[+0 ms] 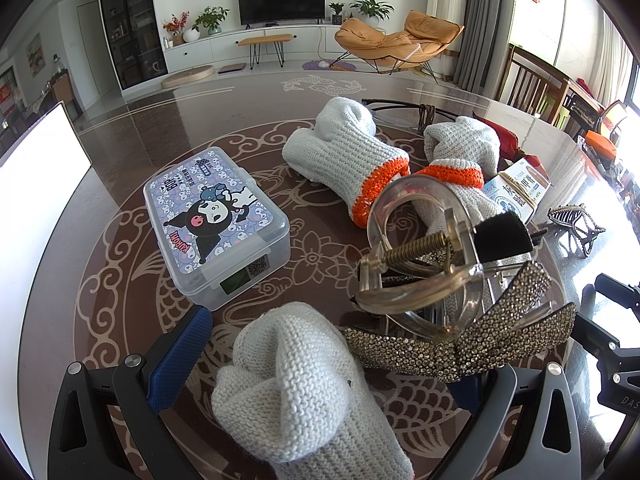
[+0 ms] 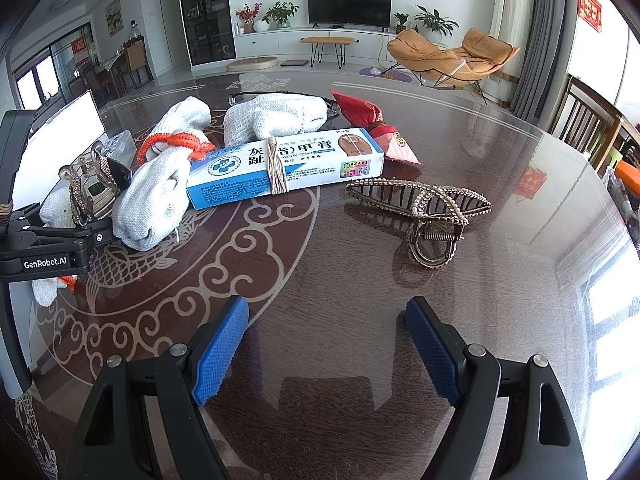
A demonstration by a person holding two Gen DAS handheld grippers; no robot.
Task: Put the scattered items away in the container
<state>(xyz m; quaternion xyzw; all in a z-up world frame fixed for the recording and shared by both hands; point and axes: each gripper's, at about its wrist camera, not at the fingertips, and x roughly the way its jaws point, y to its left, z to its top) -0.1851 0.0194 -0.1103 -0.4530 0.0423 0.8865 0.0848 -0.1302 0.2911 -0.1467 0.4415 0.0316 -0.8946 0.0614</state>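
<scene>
A clear plastic box (image 1: 216,224) with a cartoon lid, shut, stands on the table at left. My left gripper (image 1: 320,364) is open around a grey knit glove (image 1: 296,384) and a rhinestone hair clip (image 1: 460,344) with a clear clamp. Two grey gloves with orange cuffs (image 1: 344,152) lie beyond. My right gripper (image 2: 326,344) is open and empty above bare table. Ahead of it lie a gold claw clip (image 2: 424,208), a blue-white cream box (image 2: 284,164) with a hair tie around it, gloves (image 2: 160,184) and a red snack packet (image 2: 368,120).
The left gripper's body (image 2: 44,244) shows at the left of the right wrist view. A white panel (image 1: 36,184) stands at the table's left edge. Wooden chairs (image 2: 588,128) stand at the right. The round glass table (image 2: 480,280) is dark brown.
</scene>
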